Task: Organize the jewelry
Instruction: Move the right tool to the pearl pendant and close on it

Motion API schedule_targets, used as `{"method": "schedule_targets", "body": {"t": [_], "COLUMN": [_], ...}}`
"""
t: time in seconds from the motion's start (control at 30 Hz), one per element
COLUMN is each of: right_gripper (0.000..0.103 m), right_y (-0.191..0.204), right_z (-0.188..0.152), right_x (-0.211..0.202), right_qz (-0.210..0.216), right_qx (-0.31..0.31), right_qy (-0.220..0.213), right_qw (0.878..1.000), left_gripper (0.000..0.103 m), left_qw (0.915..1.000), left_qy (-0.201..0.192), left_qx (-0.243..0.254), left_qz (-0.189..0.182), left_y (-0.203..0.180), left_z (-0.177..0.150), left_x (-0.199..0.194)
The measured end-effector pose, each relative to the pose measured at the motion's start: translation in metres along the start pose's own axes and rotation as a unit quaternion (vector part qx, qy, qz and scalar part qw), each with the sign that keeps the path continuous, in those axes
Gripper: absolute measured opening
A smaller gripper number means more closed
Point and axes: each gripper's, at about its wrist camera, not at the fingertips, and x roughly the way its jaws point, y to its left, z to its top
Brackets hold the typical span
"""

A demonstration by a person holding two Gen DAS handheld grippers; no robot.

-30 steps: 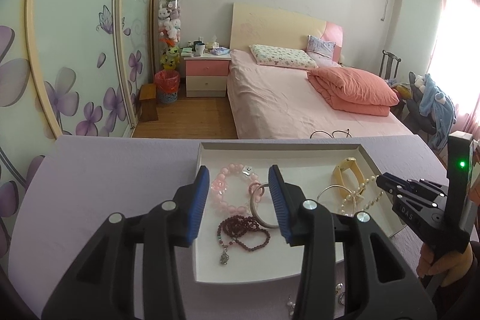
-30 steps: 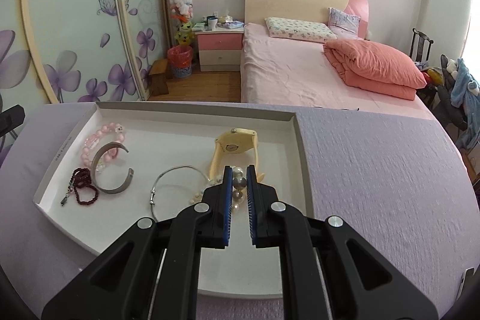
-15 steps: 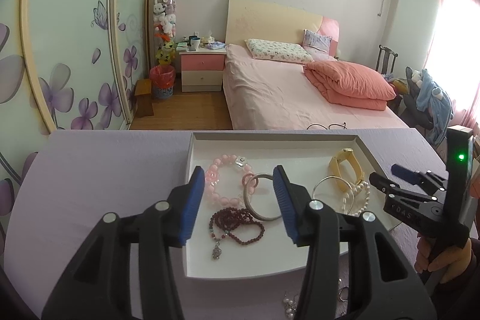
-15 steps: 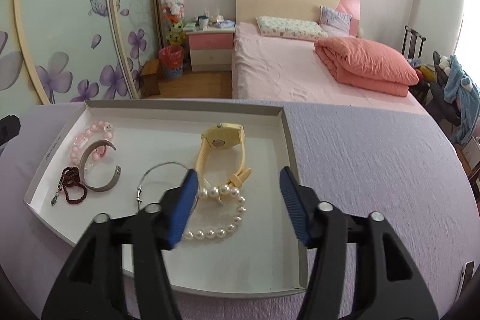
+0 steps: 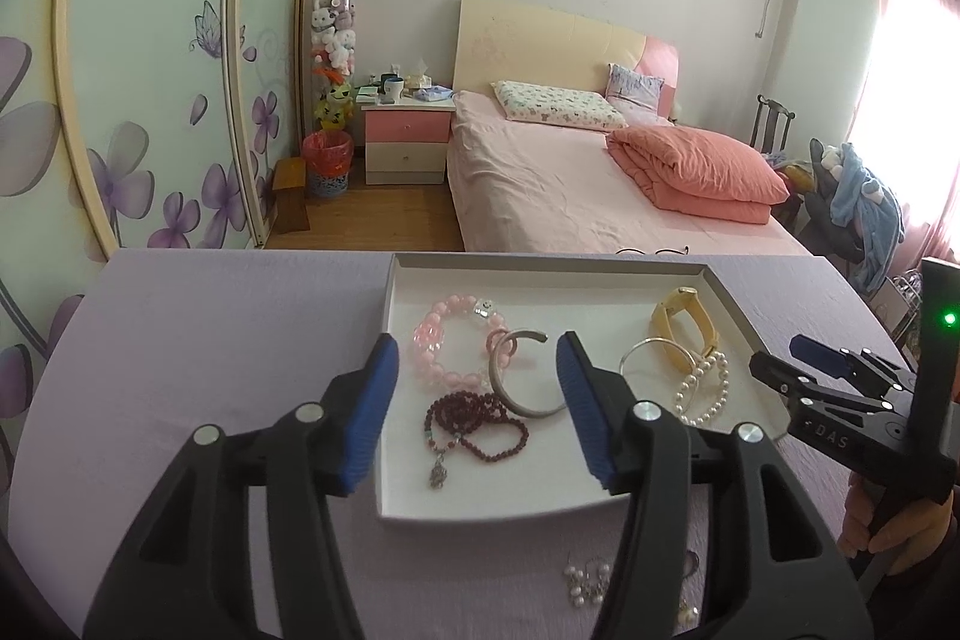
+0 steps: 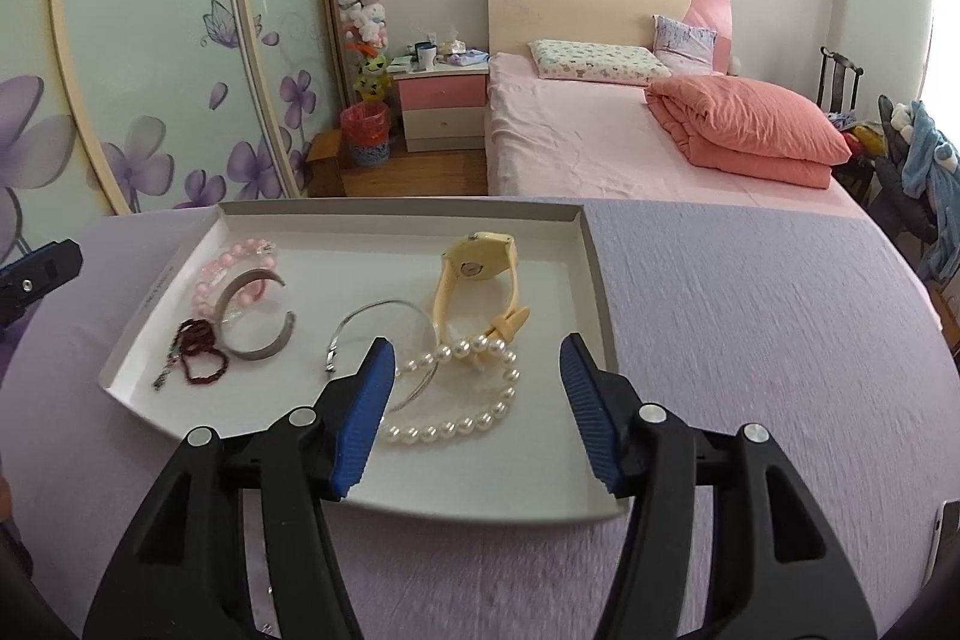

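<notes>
A white tray (image 6: 591,250) on the purple table holds a pearl strand (image 6: 456,424), a yellow watch (image 6: 480,268), a thin silver bangle (image 6: 366,322), a silver cuff (image 6: 258,340), a pink bead bracelet (image 6: 222,268) and a dark red bead necklace (image 6: 198,358). My right gripper (image 6: 477,409) is open and empty, just above the pearl strand. My left gripper (image 5: 477,412) is open and empty, above the cuff (image 5: 522,388) and necklace (image 5: 480,430). The right gripper (image 5: 804,370) also shows at the tray's right in the left wrist view.
Small loose pearl and metal pieces (image 5: 585,583) lie on the table in front of the tray (image 5: 387,316). Past the table's far edge are a pink bed (image 6: 630,148), a nightstand (image 6: 444,100) and a flowered wardrobe (image 6: 150,70).
My right gripper opened, let the pearl strand down into the tray beside the watch, and drew back. My left gripper pulled back a little and stayed open.
</notes>
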Motion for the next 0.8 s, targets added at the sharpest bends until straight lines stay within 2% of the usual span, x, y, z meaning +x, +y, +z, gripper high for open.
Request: {"method": "schedule_targets", "body": {"t": [0.1, 0.4, 0.53, 0.8], "right_gripper": [0.058, 0.058, 0.058, 0.058], "right_y": [0.003, 0.022, 0.035, 0.069], "right_z": [-0.011, -0.063, -0.089, -0.125], "right_x": [-0.015, -0.056, -0.064, -0.063], "right_qz": [0.016, 0.063, 0.078, 0.089], "right_qx": [0.006, 0.007, -0.002, -0.048], "right_qy": [-0.002, 0.008, 0.024, 0.065], "right_qw": [1.0, 0.998, 0.997, 0.993], "left_gripper": [0.059, 0.076, 0.086, 0.097], "left_qw": [1.0, 1.0, 1.0, 0.9999], "left_qy": [-0.001, 0.001, -0.003, -0.001], "left_qx": [-0.002, -0.004, 0.0, 0.012], "left_qz": [-0.002, -0.003, -0.006, -0.009], "left_y": [0.002, 0.011, 0.01, 0.01], "left_z": [-0.01, -0.051, -0.069, -0.098], "left_x": [-0.011, -0.047, -0.059, -0.074]}}
